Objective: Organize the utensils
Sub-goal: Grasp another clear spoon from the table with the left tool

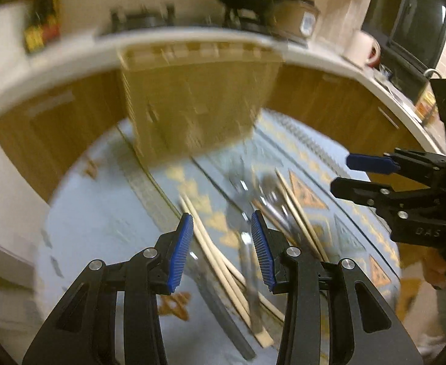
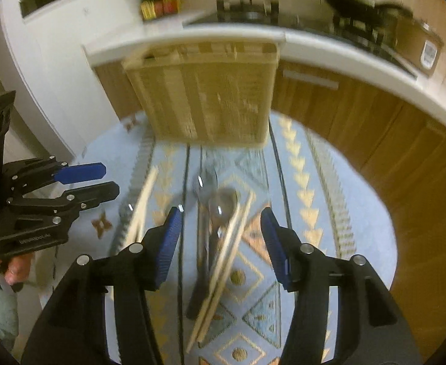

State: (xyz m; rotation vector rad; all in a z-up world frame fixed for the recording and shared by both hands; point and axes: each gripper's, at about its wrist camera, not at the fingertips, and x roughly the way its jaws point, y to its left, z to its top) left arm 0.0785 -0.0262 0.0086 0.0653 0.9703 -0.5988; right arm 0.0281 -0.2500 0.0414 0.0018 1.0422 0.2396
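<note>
Both grippers hang over a blue patterned rug, fingers spread wide and holding nothing. The utensils lie in a loose pile on the rug: wooden chopsticks [image 2: 223, 261], a metal spoon [image 2: 219, 210] and what looks, through blur, like a fork. Their long axes run roughly away from the right gripper [image 2: 219, 222], toward the bamboo organizer tray [image 2: 210, 97]. The left gripper [image 1: 221, 234] sits about as near.

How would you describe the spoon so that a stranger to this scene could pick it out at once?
Start at the wooden organizer tray at the far end of the blue patterned mat. Just in front of it lies a cluster of utensils. The spoon is the shiny metal piece with a rounded bowl, lying beside pale wooden chopsticks.
</note>
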